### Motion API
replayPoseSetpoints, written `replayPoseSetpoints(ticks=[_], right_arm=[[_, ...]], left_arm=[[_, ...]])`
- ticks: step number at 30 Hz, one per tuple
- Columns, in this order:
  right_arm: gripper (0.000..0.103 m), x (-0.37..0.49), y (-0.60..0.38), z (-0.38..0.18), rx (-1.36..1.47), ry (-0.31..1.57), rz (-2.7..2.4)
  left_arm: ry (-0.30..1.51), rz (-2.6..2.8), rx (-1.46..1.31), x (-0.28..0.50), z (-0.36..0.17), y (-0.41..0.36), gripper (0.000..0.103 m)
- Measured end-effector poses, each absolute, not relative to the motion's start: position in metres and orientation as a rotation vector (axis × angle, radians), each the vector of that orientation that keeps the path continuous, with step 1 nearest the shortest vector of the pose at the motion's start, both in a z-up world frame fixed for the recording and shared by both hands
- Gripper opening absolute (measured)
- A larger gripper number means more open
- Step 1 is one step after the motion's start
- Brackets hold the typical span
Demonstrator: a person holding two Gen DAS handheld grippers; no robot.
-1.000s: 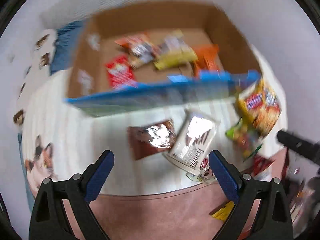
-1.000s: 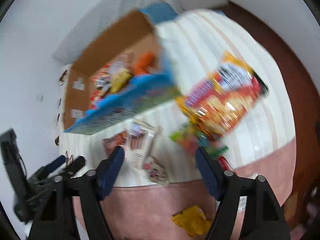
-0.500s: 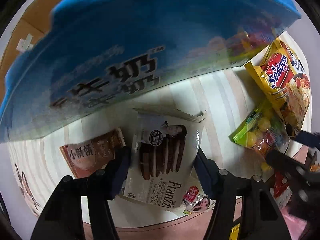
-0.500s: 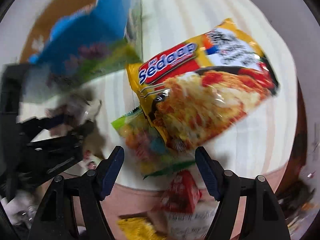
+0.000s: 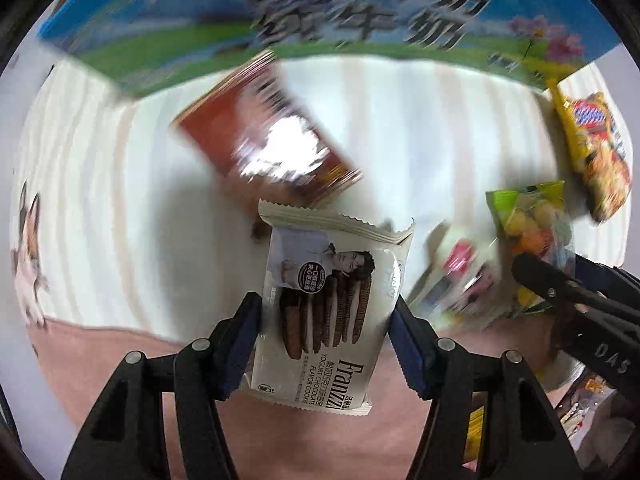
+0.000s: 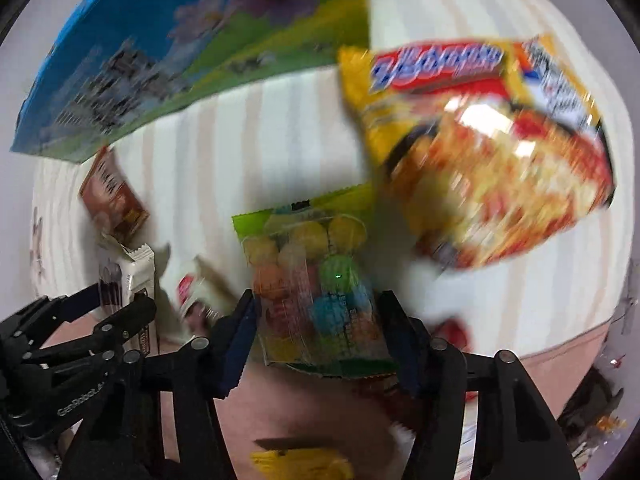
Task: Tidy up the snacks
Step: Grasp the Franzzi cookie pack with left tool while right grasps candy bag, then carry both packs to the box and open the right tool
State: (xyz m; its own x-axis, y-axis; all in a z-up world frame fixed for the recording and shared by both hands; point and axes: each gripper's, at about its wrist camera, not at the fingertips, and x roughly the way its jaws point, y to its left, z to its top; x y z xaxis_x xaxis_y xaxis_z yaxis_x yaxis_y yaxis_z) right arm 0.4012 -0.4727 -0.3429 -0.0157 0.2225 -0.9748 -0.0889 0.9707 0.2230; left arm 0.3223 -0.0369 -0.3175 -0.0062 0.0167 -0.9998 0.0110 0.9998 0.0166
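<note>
My left gripper [image 5: 326,334] is shut on a white Franzzi cookie pack [image 5: 328,300] and holds it above the table edge. My right gripper [image 6: 316,332] is shut on a green bag of coloured candy balls [image 6: 312,284]. A brown snack pack [image 5: 272,140] and a yellow Sedaap noodle pack [image 6: 480,144] lie on the striped cloth [image 6: 248,144]. The blue milk carton box [image 5: 320,12] stands behind them.
A small red-and-white packet [image 6: 196,288] lies between the two grippers. A yellow wrapper [image 6: 300,460] lies on the floor below. The left gripper's body [image 6: 72,344] sits at the left of the right wrist view.
Both grippers dropped toward the table and closed: the left on the cookie pack, the right on the candy bag. Both packs now sit lifted between the fingers.
</note>
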Motion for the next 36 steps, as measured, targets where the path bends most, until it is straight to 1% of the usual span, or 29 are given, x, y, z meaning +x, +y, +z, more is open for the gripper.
replayPoseSetpoints(ticks=[6, 7, 9, 10, 11, 12, 14, 15, 16, 17, 21, 22, 24, 25, 26, 28, 31, 32, 36], right_arm=[[0.061, 0.37, -0.461, -0.345, 0.16, 1.607, 0.273], [0.062, 0.369, -0.459, -0.344, 0.152, 1.602, 0.272], [0.067, 0.369, -0.451, -0.347, 0.135, 1.605, 0.261], [0.074, 0.37, -0.448, -0.348, 0.133, 1.609, 0.268], [0.078, 0.371, -0.444, -0.35, 0.12, 1.609, 0.275], [0.079, 0.371, -0.439, -0.352, 0.088, 1.608, 0.279], [0.077, 0.374, -0.43, -0.357, 0.053, 1.596, 0.279], [0.075, 0.374, -0.428, -0.356, 0.047, 1.584, 0.275], [0.066, 0.373, -0.429, -0.355, 0.055, 1.577, 0.258], [0.06, 0.371, -0.429, -0.354, 0.079, 1.573, 0.245], [0.059, 0.374, -0.459, -0.359, 0.355, 1.612, 0.244], [0.06, 0.374, -0.462, -0.36, 0.402, 1.624, 0.249], [0.068, 0.375, -0.467, -0.36, 0.453, 1.644, 0.257], [0.076, 0.375, -0.467, -0.358, 0.447, 1.643, 0.261], [0.082, 0.376, -0.461, -0.351, 0.4, 1.632, 0.278], [0.082, 0.383, -0.454, -0.334, 0.238, 1.603, 0.345], [0.086, 0.381, -0.44, -0.322, 0.007, 1.616, 0.352], [0.086, 0.381, -0.44, -0.324, -0.005, 1.632, 0.328], [0.086, 0.383, -0.452, -0.348, 0.123, 1.689, 0.258]], left_arm=[[1.6, 0.05, -0.011, 0.291, -0.325, -0.006, 0.06], [1.6, 0.049, -0.024, 0.288, -0.326, -0.001, 0.062], [1.613, 0.029, -0.03, 0.286, -0.333, 0.0, 0.062], [1.628, 0.021, -0.028, 0.285, -0.338, 0.002, 0.062], [1.634, 0.014, -0.028, 0.284, -0.341, 0.004, 0.062], [1.632, 0.009, -0.026, 0.286, -0.344, 0.005, 0.062], [1.621, 0.008, -0.021, 0.282, -0.347, 0.004, 0.061], [1.616, 0.016, -0.027, 0.28, -0.347, 0.006, 0.06], [1.61, 0.027, -0.041, 0.279, -0.346, 0.008, 0.06], [1.606, 0.034, -0.058, 0.275, -0.345, 0.009, 0.06], [1.623, 0.044, -0.203, 0.267, -0.34, 0.032, 0.06], [1.625, 0.046, -0.234, 0.267, -0.34, 0.04, 0.06], [1.629, 0.038, -0.279, 0.267, -0.342, 0.047, 0.06], [1.633, 0.034, -0.288, 0.269, -0.344, 0.053, 0.06], [1.639, 0.027, -0.289, 0.267, -0.345, 0.054, 0.06], [1.643, 0.014, -0.284, 0.266, -0.343, 0.054, 0.06], [1.64, -0.007, -0.263, 0.267, -0.34, 0.053, 0.06], [1.638, -0.005, -0.261, 0.27, -0.344, 0.043, 0.06], [1.634, 0.009, -0.258, 0.278, -0.348, 0.03, 0.061]])
